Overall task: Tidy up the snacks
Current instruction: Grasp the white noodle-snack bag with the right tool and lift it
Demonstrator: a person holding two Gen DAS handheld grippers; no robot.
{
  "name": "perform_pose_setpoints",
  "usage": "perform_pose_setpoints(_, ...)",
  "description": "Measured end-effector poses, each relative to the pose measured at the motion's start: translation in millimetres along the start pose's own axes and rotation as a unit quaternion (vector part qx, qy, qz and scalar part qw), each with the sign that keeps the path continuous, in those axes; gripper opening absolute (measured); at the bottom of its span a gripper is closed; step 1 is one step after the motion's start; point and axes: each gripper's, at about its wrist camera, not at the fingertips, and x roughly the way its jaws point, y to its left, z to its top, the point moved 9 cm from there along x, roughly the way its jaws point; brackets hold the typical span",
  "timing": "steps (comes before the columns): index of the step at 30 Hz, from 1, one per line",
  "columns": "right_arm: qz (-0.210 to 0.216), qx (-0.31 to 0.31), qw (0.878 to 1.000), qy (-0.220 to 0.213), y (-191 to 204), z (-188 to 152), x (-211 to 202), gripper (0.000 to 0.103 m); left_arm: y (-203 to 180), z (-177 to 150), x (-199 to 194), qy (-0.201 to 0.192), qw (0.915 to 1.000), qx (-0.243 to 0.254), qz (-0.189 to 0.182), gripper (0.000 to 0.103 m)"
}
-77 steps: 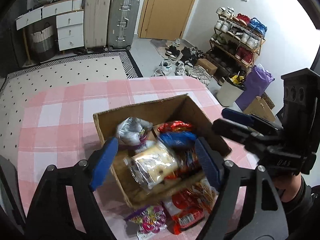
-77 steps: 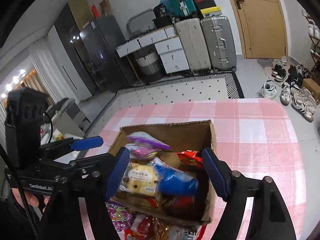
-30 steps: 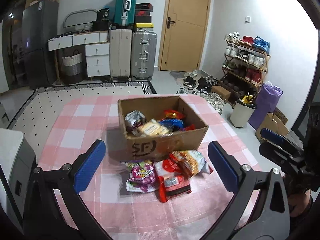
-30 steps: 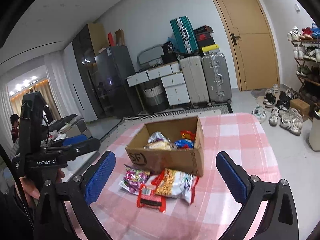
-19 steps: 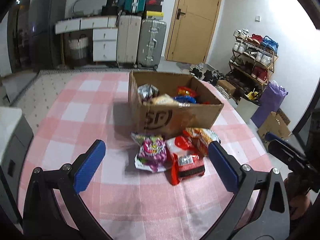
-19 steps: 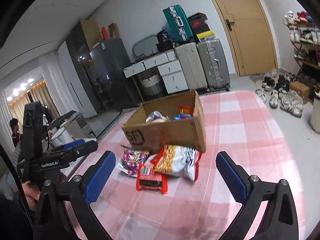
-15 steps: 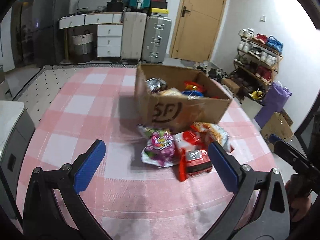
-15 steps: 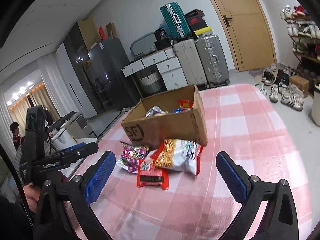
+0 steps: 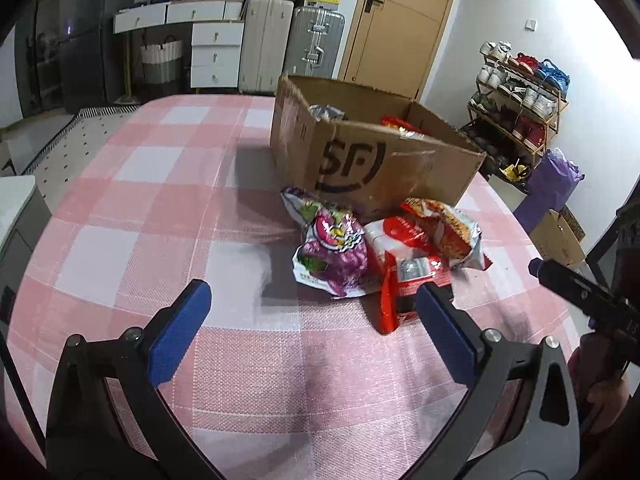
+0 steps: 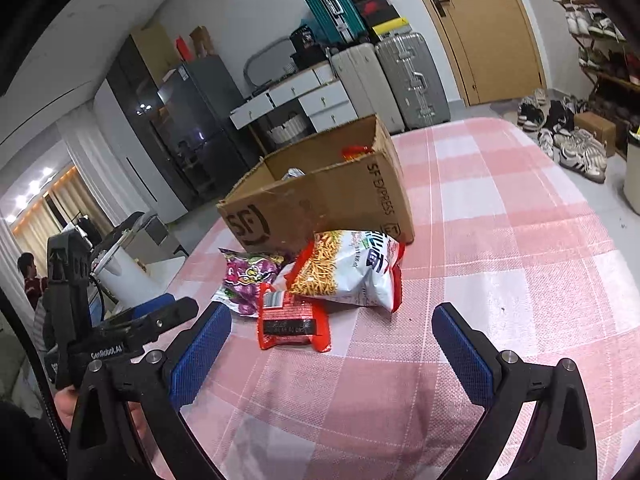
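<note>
A brown cardboard box point(image 9: 372, 164) marked SF stands on the pink checked table point(image 9: 168, 200) with several snack packs inside. Three packs lie in front of it: a purple bag point(image 9: 332, 252), a red pack point(image 9: 416, 276) and a white and red noodle-snack bag point(image 9: 444, 224). They also show in the right wrist view: the box point(image 10: 320, 200), purple bag point(image 10: 248, 276), red pack point(image 10: 290, 322), noodle-snack bag point(image 10: 352, 268). My left gripper point(image 9: 312, 322) is open and empty, low over the table before the packs. My right gripper point(image 10: 330, 338) is open and empty, just short of the red pack.
Suitcases point(image 9: 292, 44) and white drawers point(image 9: 212, 52) stand at the back wall beside a wooden door point(image 9: 400, 20). A shoe rack point(image 9: 520, 100) and purple bag point(image 9: 554, 188) stand right of the table. A dark fridge point(image 10: 192, 124) stands at the left.
Both grippers have drawn back from over the box and dropped low to the table. The box now stands farther off, and the three packs lie just ahead of the open jaws.
</note>
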Motion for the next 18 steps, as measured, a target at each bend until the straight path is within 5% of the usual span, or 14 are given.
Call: perform_pose_setpoints(18, 0.006, 0.090, 0.994, 0.066, -46.5, 25.9, 82.4, 0.102, 8.7, -12.2, 29.3, 0.021, 0.9988, -0.028, -0.034, 0.102)
